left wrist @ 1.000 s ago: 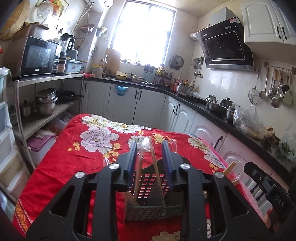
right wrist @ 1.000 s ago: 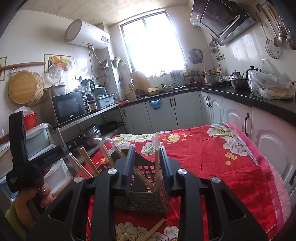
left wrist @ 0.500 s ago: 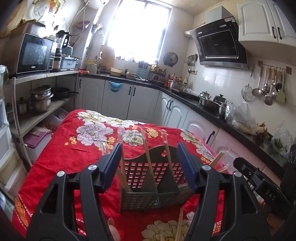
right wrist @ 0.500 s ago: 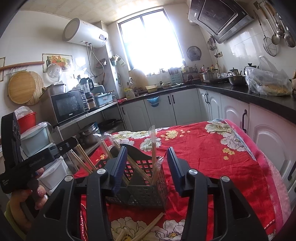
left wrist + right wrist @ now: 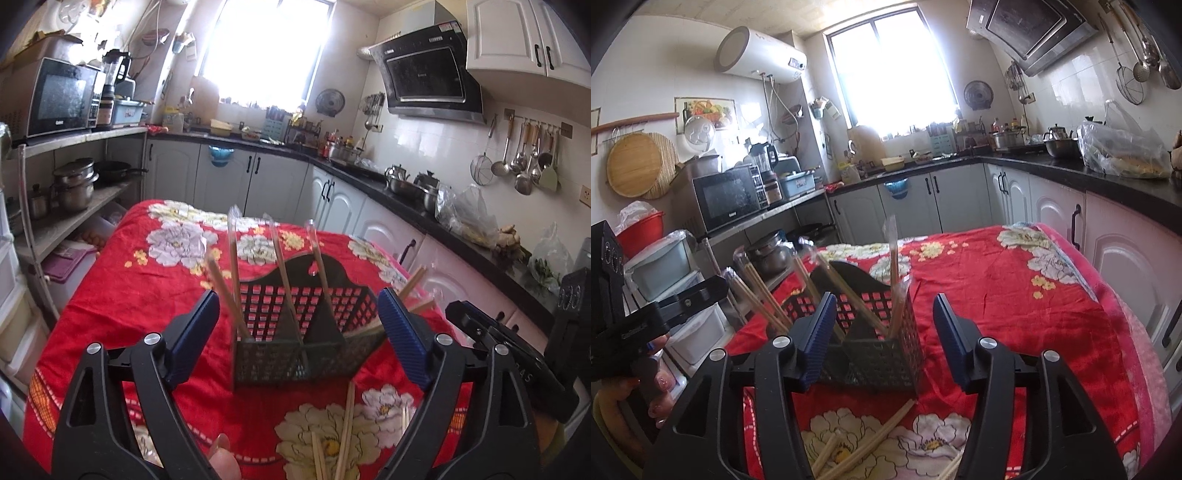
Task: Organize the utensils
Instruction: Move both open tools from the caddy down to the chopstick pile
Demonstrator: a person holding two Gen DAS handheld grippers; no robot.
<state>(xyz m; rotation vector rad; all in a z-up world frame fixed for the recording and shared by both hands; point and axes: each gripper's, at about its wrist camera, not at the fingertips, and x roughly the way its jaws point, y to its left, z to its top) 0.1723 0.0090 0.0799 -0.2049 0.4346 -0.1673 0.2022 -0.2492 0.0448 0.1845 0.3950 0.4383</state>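
Observation:
A dark grid utensil basket stands on the red flowered cloth and holds several wrapped chopstick pairs leaning upright in its compartments. It also shows in the right wrist view with chopsticks sticking out. My left gripper is open and empty, just in front of the basket. My right gripper is open and empty, close before the basket's corner. Loose chopsticks lie on the cloth in front; they also show in the right wrist view.
The red flowered cloth covers the table. Kitchen cabinets and a dark counter run behind and to the right. A shelf with pots and a microwave stands left. The other gripper's body shows at the right edge and at the left edge.
Both grippers have opened wide, letting go of the chopsticks in the basket, and pulled back a little. The chopsticks now rest in the basket.

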